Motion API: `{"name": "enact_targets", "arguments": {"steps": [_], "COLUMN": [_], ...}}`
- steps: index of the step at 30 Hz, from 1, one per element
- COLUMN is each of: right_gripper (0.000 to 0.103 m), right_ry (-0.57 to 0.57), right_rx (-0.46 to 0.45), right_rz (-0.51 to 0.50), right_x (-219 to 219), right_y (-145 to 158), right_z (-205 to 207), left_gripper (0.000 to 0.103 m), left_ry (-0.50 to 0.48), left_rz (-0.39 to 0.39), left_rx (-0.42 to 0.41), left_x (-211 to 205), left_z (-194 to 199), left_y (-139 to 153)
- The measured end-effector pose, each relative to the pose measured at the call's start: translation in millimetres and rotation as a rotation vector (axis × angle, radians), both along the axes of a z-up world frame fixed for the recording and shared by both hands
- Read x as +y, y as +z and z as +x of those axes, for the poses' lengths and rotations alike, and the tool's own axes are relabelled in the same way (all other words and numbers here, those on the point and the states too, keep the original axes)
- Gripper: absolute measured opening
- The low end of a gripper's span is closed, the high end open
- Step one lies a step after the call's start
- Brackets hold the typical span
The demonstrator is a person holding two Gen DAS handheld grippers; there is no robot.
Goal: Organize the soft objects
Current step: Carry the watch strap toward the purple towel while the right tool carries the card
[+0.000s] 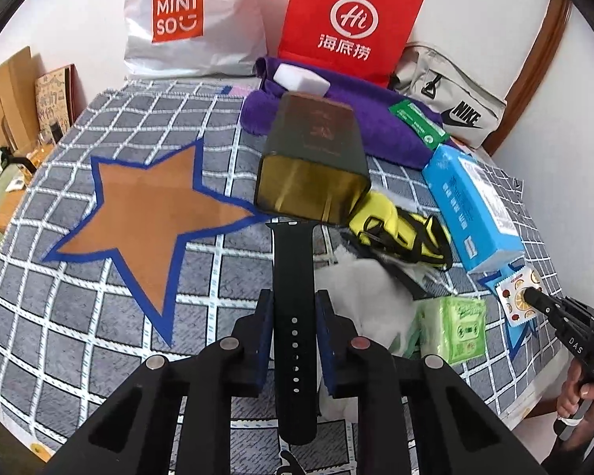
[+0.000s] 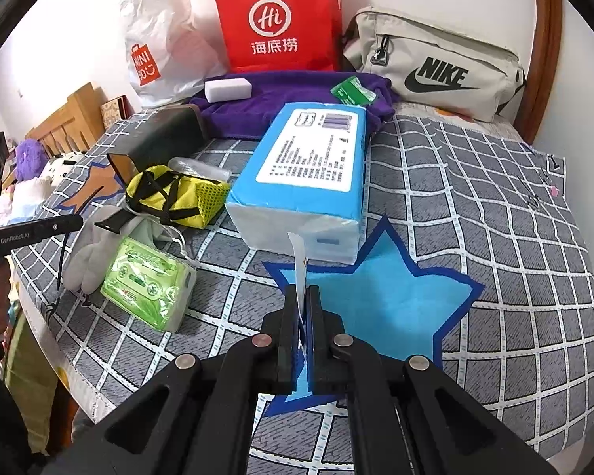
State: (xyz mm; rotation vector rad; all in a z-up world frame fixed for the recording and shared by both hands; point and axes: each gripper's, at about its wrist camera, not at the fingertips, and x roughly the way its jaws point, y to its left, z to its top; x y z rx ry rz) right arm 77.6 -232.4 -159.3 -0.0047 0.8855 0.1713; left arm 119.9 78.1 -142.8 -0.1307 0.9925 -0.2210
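My left gripper [image 1: 295, 297] is shut on a black watch strap [image 1: 294, 253], which runs lengthwise between the blue pads and sticks out past both ends. In the right wrist view the same strap [image 2: 113, 219] hangs from the left gripper [image 2: 79, 219] above a white glove [image 2: 85, 257]. My right gripper [image 2: 304, 289] is shut on a thin sachet [image 2: 299, 253], seen edge-on, over the blue star [image 2: 388, 304]. From the left wrist view, that fruit-printed sachet [image 1: 513, 291] sits at the right gripper [image 1: 532, 297] tip.
On the checked cloth [image 1: 79, 316] lie a blue tissue pack [image 2: 309, 166], a green tissue pack [image 2: 146, 281], a yellow mesh bag [image 2: 174, 194], a dark tin [image 1: 313, 162] and a purple towel [image 1: 384, 126] with a white sponge [image 1: 301, 79]. Red bag [image 2: 277, 19], white bag [image 1: 178, 19] and beige Nike pouch [image 2: 435, 67] line the wall.
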Motion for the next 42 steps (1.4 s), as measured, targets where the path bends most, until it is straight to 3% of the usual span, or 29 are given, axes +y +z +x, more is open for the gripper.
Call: {"name": "enact_targets", "arguments": {"steps": [11,22,42], "right_gripper": [0.003,0.003,0.003], "right_ry": [0.047,0.039,0.047], "right_rx": [-0.08,-0.13,-0.125], "right_rz": [0.041,0.042,0.035], "right_x": [-0.9,-3.3,0.6], "right_y": [48.6,85.6,98.9], "right_z": [8.5,61.6,175.4], "left_gripper": [0.02,0.02,0.02], "left_ry": [0.01,0.027,-0.038], "left_rz": [0.008,0.055,0.09], "left_rx": [-0.051,-0.075,-0.086], "left_x": [-10.8,-25.9,-70.4], "left_z": [18.1,59.6,164.9], "left_y": [34.6,64.3,88.5]}}
